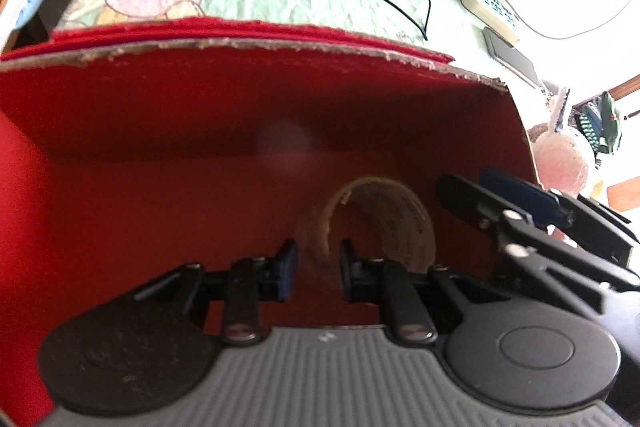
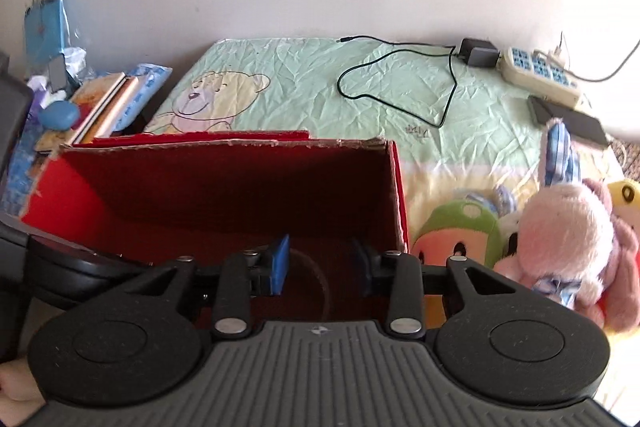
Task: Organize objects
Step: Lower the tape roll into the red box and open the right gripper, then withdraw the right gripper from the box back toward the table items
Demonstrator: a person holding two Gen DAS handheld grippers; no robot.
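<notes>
A red cardboard box (image 1: 160, 115) with a torn rim sits on the bed; it also shows in the right wrist view (image 2: 224, 187). A roll of clear tape (image 1: 400, 223) stands on edge on the box floor. My left gripper (image 1: 318, 267) is inside the box, open, its fingers on either side of the roll's near rim without closing on it. My right gripper (image 2: 320, 267) is open and empty above the box's right part; the tape ring (image 2: 316, 275) shows faintly between its fingers. The right gripper also shows in the left wrist view (image 1: 520, 211).
Plush toys lie right of the box: a pink rabbit (image 2: 560, 227) and a green frog (image 2: 460, 227). A black cable (image 2: 400, 83), charger (image 2: 478, 53), power strip (image 2: 540, 75) and dark phone (image 2: 568, 119) lie at the back. Books (image 2: 104, 103) stack at left.
</notes>
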